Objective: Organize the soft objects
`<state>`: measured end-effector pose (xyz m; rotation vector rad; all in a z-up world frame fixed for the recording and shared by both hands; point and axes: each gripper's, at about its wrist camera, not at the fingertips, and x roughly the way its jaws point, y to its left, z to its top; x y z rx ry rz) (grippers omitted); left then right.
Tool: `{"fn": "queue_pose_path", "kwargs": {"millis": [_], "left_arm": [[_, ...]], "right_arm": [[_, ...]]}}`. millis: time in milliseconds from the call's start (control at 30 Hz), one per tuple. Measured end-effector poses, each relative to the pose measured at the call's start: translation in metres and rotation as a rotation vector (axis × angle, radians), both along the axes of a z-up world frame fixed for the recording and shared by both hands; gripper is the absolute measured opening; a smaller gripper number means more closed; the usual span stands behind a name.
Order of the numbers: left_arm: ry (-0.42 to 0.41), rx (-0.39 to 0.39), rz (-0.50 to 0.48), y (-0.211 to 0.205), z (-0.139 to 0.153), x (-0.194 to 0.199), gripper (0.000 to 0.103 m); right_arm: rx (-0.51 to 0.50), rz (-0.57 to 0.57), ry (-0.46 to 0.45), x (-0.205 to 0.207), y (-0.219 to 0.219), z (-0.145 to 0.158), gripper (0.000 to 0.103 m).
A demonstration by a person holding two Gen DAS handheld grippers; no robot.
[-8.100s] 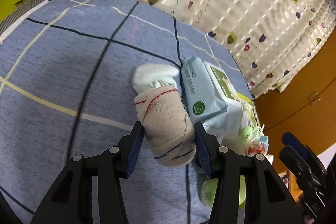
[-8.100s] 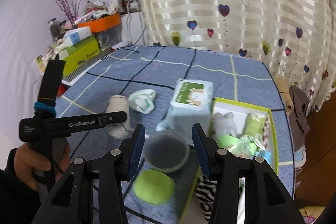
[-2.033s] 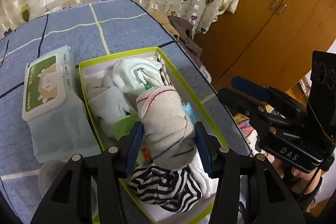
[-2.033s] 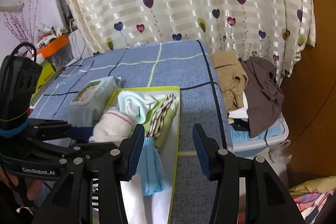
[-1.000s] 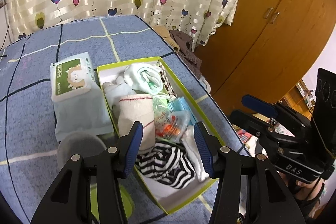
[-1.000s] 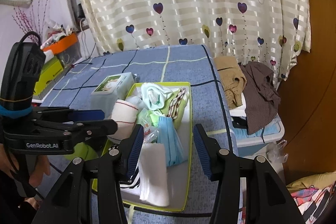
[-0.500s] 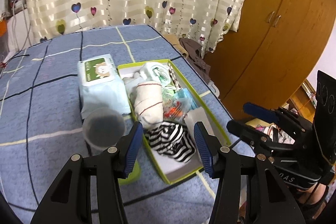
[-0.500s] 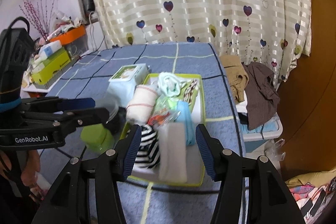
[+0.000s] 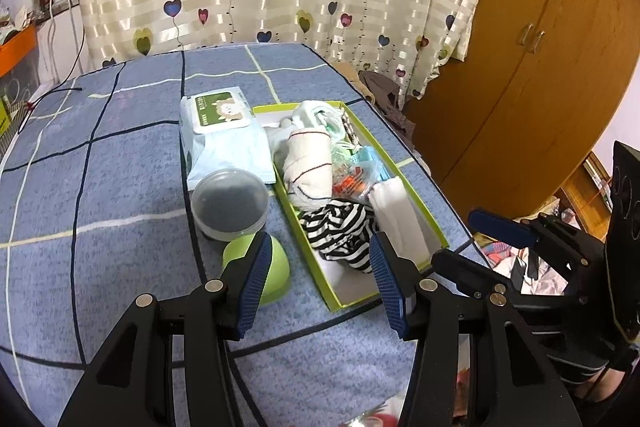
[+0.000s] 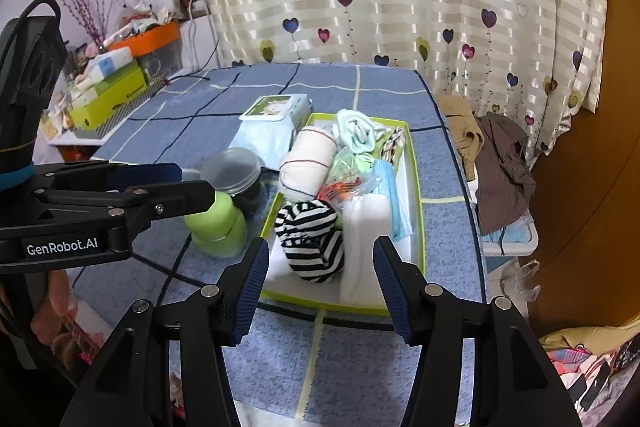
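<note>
A lime-green box (image 9: pixel 416 203) (image 10: pixel 416 187) sits on the blue checked bedspread (image 9: pixel 120 187). It holds a beige rolled sock (image 9: pixel 310 163) (image 10: pixel 306 157), a black-and-white striped sock (image 9: pixel 340 231) (image 10: pixel 312 239), a white folded cloth (image 9: pixel 396 207) (image 10: pixel 364 227), a pale green sock roll (image 10: pixel 356 131) and a blue mask. My left gripper (image 9: pixel 318 267) hangs open and empty in front of the box's near left corner. My right gripper (image 10: pixel 320 267) is open and empty too, back from the box's near end.
A wipes pack (image 9: pixel 224 135), a clear lidded tub (image 9: pixel 230 203) and a green round container (image 9: pixel 276 267) stand left of the box. Clothes (image 10: pixel 500 155) lie on a crate past the bed's right edge. A wooden wardrobe (image 9: pixel 540 67) stands at the right, a cluttered shelf (image 10: pixel 112 87) at the left.
My left gripper carried the beige sock from the bedspread into the box and let it go. Since then both grippers have drawn back from the box, and the right one's jaws have widened slightly.
</note>
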<state>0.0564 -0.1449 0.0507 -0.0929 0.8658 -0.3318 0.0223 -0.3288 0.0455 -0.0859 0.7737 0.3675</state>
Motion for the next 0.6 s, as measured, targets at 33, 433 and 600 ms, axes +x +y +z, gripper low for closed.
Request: {"fn": "queue_pose_path", "kwargs": {"millis": [33, 433, 600], "left_arm": [[-0.001, 0.003, 0.002, 0.001, 0.0, -0.001, 0.052], [-0.02, 0.027, 0.018, 0.006, -0.001, -0.01, 0.052], [-0.021, 0.046, 0.033, 0.006, -0.002, -0.01, 0.052]], "right_arm": [[-0.001, 0.002, 0.001, -0.001, 0.002, 0.0, 0.054], [-0.023, 0.015, 0.011, -0.004, 0.013, -0.002, 0.054], [-0.025, 0.017, 0.014, -0.004, 0.014, -0.003, 0.054]]}}
